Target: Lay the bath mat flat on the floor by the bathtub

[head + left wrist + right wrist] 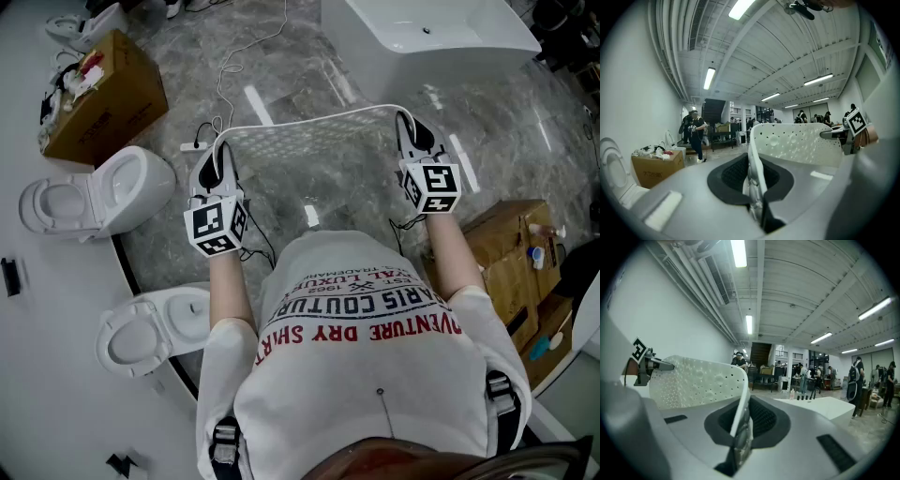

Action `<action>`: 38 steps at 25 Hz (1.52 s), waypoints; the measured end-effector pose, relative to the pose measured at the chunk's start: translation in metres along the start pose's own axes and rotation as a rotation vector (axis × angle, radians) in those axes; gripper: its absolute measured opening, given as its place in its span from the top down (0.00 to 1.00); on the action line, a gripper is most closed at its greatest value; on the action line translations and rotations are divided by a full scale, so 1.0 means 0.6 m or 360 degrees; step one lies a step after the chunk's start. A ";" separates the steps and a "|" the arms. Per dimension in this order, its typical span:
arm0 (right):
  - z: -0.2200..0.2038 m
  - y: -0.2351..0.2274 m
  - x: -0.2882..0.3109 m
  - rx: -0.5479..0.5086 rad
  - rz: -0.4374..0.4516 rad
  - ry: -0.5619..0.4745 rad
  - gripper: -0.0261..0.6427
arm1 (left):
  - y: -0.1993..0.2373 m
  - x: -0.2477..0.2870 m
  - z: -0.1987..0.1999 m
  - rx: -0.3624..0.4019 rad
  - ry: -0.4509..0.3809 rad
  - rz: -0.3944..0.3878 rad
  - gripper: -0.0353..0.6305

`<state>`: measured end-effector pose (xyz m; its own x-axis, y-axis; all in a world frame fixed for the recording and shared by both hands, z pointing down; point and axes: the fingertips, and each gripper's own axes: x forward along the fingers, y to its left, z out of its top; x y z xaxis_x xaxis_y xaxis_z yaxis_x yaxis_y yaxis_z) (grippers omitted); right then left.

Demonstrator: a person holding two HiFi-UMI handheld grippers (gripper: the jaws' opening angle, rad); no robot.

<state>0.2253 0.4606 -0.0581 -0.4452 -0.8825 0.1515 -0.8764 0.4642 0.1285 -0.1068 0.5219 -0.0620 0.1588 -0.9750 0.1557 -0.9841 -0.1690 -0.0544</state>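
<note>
2 corner holds: left gripper and right gripper clamp the white perforated rubber bath mat between them; it seems light and floppy.

White short-sleeve tee with red and black lettering, plus 2 black straps with grey buckles. Left tool and right tool: black-grey shells, white faces carrying black square markers.
</note>
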 end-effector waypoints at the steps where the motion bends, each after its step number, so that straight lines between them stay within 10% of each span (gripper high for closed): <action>1: -0.001 -0.001 0.002 0.0001 0.0000 0.0005 0.94 | 0.000 0.001 0.000 0.0007 0.0001 0.0001 0.92; 24: -0.039 0.088 0.106 0.0049 -0.0044 0.0193 0.94 | 0.125 0.042 -0.068 -0.0068 0.0079 -0.0094 0.92; 38: -0.092 0.010 0.346 0.0110 0.0181 0.0239 0.94 | 0.162 0.218 -0.109 -0.0032 0.0229 0.0088 0.92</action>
<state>0.1379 0.2843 0.0280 -0.5141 -0.8011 0.3065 -0.8349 0.5492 0.0352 -0.1869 0.3872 0.0175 0.0928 -0.9516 0.2931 -0.9927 -0.1113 -0.0471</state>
